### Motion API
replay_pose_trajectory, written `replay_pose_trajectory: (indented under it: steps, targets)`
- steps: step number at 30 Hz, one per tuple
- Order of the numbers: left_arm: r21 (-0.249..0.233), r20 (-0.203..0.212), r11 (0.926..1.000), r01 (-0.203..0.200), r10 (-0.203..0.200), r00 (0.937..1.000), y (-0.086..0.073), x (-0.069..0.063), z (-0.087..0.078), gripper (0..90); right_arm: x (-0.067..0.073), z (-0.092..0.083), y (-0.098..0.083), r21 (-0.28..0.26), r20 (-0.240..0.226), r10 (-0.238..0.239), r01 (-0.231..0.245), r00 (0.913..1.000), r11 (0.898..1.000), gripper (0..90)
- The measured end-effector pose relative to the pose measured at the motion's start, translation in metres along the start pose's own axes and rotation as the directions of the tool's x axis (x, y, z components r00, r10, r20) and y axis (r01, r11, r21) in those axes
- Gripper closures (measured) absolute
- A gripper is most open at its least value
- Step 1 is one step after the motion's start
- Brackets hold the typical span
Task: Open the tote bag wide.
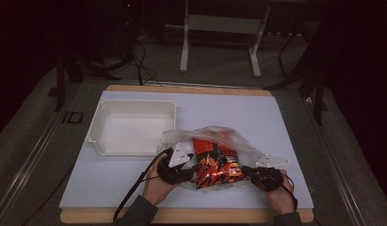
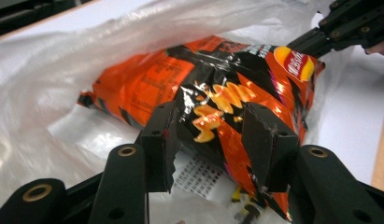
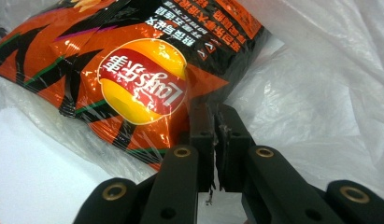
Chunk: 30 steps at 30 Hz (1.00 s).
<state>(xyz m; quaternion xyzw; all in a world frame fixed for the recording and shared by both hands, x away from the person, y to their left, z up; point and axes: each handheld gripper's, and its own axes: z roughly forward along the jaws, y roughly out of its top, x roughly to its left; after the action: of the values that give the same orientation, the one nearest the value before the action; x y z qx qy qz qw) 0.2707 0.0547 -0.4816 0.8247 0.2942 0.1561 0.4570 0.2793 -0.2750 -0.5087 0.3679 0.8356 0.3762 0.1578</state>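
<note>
1. Orange and black, the chip bag lies on the white table, partly inside a thin clear plastic bag.
2. The left gripper sits at the chip bag's left side. In the left gripper view its two black jaws stand one on each side of a fold of the chip bag, partly closed and pressing it.
3. The right gripper sits at the chip bag's right side. In the right gripper view its jaws are squeezed almost together, pinching the edge of the plastic bag right next to the chip bag.
4. A white tray stands just behind and left of the bags.
</note>
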Motion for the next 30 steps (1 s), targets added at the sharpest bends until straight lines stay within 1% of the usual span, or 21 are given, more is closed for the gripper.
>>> replay_pose_trajectory:
  steps: [5,8,12,17,20,22,24,26,27,30]
  targets:
    - [0.034,0.002,0.9994,-0.004,0.004,1.0000,-0.012,0.002,-0.002,55.5,0.002,0.001,-0.001,0.001,-0.012,-0.002,0.002,0.9999,1.000,86.4]
    - [0.038,0.006,0.9993,0.000,0.000,1.0000,-0.018,0.004,-0.004,55.5,0.003,0.002,-0.002,0.003,-0.018,-0.007,0.007,0.9998,1.000,86.4]
    - [0.054,0.014,0.9985,-0.013,0.012,0.9998,-0.024,0.004,-0.007,55.4,0.005,0.003,-0.002,0.005,-0.025,-0.009,0.010,0.9996,1.000,86.4]
    - [0.059,0.021,0.9982,-0.006,0.005,0.9998,-0.032,0.004,-0.008,55.4,0.006,0.004,-0.002,0.004,-0.031,-0.013,0.013,0.9994,1.000,86.4]
    - [0.072,0.027,0.9972,-0.021,0.019,0.9994,-0.034,0.003,-0.006,55.5,0.007,0.004,-0.002,0.003,-0.033,-0.016,0.016,0.9993,1.000,86.4]
    - [0.095,0.014,0.9950,-0.033,0.032,0.9994,-0.035,0.001,-0.004,55.6,0.007,0.004,-0.002,0.003,-0.035,-0.015,0.015,0.9993,1.000,86.3]
    - [0.103,0.016,0.9943,-0.030,0.028,0.9995,-0.038,0.000,-0.002,56.1,0.007,0.005,-0.003,0.003,-0.036,-0.013,0.013,0.9993,1.000,86.4]
    - [0.120,0.008,0.9924,-0.025,0.024,0.9997,-0.041,0.000,0.001,57.1,0.007,0.005,-0.003,0.004,-0.036,-0.012,0.013,0.9993,1.000,86.3]
    - [0.120,0.008,0.9924,-0.025,0.024,0.9997,-0.041,0.000,0.001,57.4,0.007,0.005,-0.003,0.003,-0.037,-0.013,0.013,0.9992,1.000,86.3]
    - [0.163,-0.008,0.9859,-0.039,0.040,0.9991,-0.050,-0.002,0.006,57.7,0.007,0.005,-0.003,0.003,-0.038,-0.014,0.014,0.9992,1.000,86.3]
